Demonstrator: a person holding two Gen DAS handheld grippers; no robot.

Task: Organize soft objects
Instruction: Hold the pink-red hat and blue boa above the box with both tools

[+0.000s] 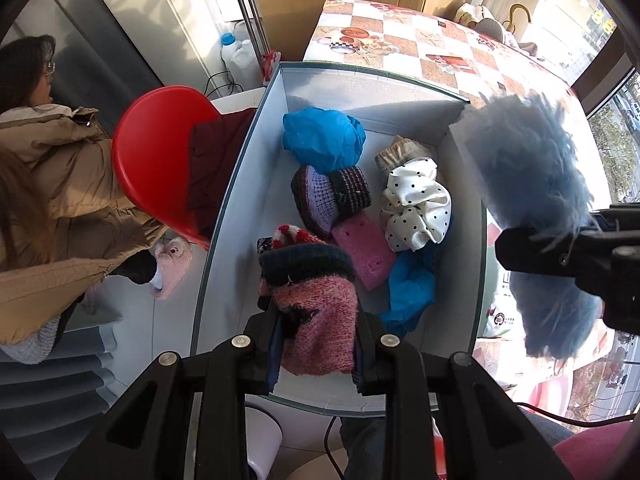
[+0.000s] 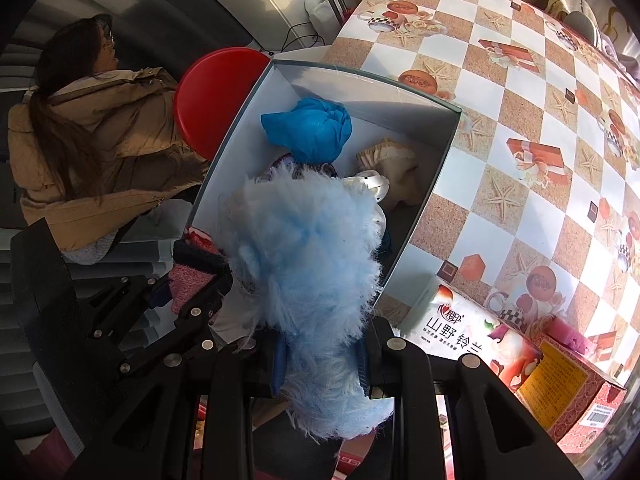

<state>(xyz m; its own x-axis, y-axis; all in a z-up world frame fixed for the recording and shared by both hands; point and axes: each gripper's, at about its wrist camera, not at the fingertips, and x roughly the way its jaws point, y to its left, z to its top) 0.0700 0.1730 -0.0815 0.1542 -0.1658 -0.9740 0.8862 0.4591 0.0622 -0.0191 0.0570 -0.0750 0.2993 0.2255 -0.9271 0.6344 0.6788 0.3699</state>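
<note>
Jaws of both grippers pinch soft items, left gripper (image 1: 316, 336) a pink knit (image 1: 316, 320), right gripper (image 2: 320, 364) a blue fluffy piece (image 2: 304, 248), poised over the box (image 1: 236, 168) at 12 o'clock for dropping in.

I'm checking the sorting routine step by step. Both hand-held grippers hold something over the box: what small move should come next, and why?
Probably open the left hand-held gripper: its pink knit hat already hangs inside the white box, above other soft items. The right hand-held gripper holds the fluffy blue item nearer the box's edge.
</note>
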